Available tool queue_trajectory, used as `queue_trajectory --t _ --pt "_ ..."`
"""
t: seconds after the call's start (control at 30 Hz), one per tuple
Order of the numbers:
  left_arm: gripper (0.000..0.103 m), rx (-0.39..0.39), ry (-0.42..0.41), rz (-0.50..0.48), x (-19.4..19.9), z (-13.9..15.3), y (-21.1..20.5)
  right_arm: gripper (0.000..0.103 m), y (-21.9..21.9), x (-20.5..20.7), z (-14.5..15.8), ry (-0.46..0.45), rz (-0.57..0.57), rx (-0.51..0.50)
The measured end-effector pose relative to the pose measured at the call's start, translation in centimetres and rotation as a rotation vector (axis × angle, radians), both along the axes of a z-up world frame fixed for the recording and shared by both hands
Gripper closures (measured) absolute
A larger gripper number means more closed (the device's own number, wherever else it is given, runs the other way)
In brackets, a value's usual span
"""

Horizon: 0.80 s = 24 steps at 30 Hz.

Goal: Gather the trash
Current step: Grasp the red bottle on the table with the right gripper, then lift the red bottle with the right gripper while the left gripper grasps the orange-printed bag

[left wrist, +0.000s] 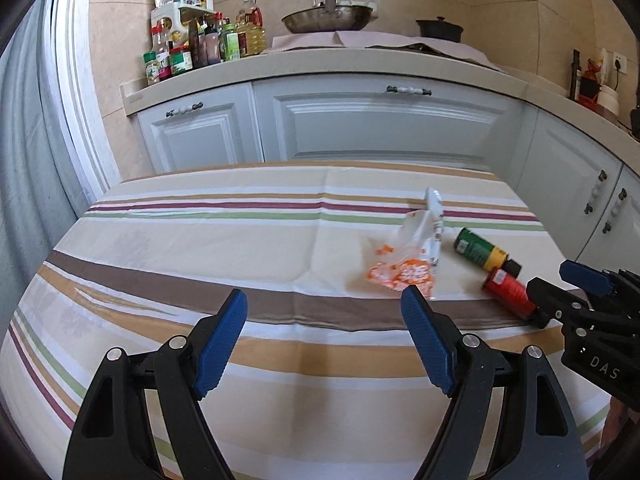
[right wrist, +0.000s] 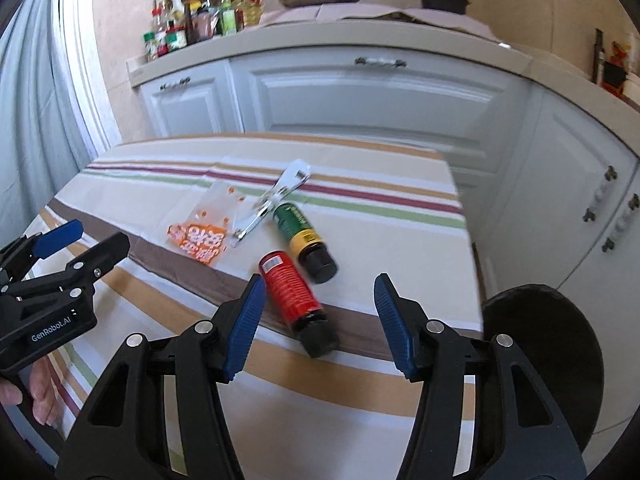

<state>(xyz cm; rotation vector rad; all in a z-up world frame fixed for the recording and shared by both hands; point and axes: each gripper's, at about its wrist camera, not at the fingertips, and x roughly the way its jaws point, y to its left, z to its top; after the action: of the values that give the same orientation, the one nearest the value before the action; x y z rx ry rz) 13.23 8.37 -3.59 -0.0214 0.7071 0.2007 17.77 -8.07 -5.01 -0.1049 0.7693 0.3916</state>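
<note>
While unheld, red bottle (right wrist: 291,294) on tablecloth (right wrist: 360,376)

A striped cloth (left wrist: 200,248), matt and creased along its fold lines, is spread over the worktop. A clear, glossy plastic wrapper (right wrist: 208,224) printed in orange is seen beside a shiny foil packet (right wrist: 276,200). Two bottles (right wrist: 292,292) are wrapped in glossy labels. The fingers (left wrist: 220,344) are faced with ribbed blue pads on matt black plastic.
</note>
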Motion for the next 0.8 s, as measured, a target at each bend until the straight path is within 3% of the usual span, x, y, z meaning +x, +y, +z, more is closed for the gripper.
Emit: queue_trajectory --t 0.1,0.3,0.43,0.8 --pt "0.026 -0.001 0.014 0.008 0.2 -0.3 0.7 0.056 0.8 0.5 -0.6 0.028 0.013 -0.018" --pt "0.026 0.0 0.036 0.023 0.6 -0.7 1.8 0.059 1.6 1.1 -1.4 0.079 0.029 -0.054" --pt "0.026 -0.007 0.045 0.033 0.8 -0.9 2.4 0.074 2.1 1.4 -2.0 0.113 0.048 -0.076" --pt "0.026 -0.009 0.039 -0.017 1.1 -0.6 1.0 0.078 1.2 -0.1 0.0 0.028 0.042 -0.035"
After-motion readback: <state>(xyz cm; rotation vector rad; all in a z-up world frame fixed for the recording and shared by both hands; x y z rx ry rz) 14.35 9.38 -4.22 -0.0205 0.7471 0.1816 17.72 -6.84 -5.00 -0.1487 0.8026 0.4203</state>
